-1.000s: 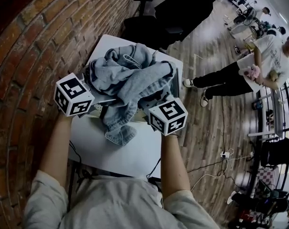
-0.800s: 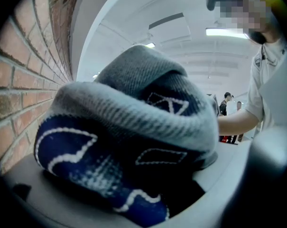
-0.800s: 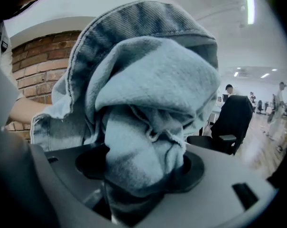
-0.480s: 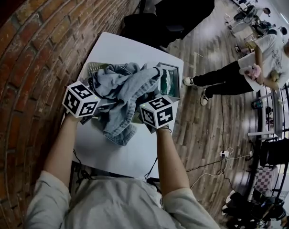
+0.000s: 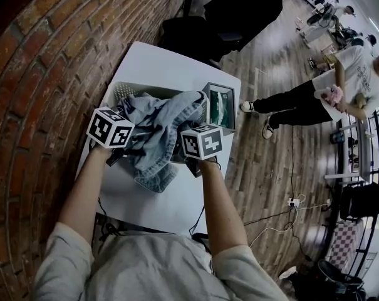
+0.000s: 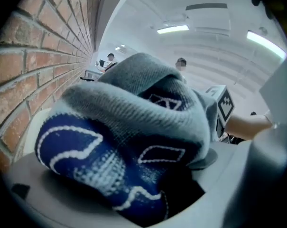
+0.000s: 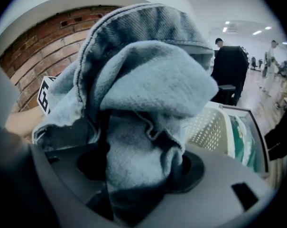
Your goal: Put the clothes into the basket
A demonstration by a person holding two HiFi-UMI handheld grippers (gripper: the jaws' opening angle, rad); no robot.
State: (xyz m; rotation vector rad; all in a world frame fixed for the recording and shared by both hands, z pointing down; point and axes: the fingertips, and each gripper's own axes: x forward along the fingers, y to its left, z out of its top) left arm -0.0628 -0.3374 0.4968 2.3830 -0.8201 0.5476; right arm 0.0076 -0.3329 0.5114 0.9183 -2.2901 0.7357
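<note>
A bundle of light blue denim and grey knit clothes (image 5: pixel 159 119) hangs between both grippers, draped over the white perforated basket (image 5: pixel 122 90) on the white table (image 5: pixel 170 196). One end trails down over the basket's near rim. My left gripper (image 5: pixel 122 140) is shut on a blue-and-grey patterned knit (image 6: pixel 110 141) that fills its jaws. My right gripper (image 5: pixel 189 145) is closing its jaws on grey cloth (image 7: pixel 143 108) pinched between them. The basket's wall (image 7: pixel 210 126) shows behind that cloth.
A green-fronted box (image 5: pixel 220 105) stands against the basket's right side. The brick wall (image 5: pixel 32 74) runs along the left. A black office chair (image 5: pixel 198 24) stands beyond the table. People (image 5: pixel 339 86) stand on the wooden floor to the right, where cables (image 5: pixel 283 215) lie.
Both grippers have drawn closer together and lowered the bundle from above the basket down onto it. More of the basket's rim and the table's far end now shows.
</note>
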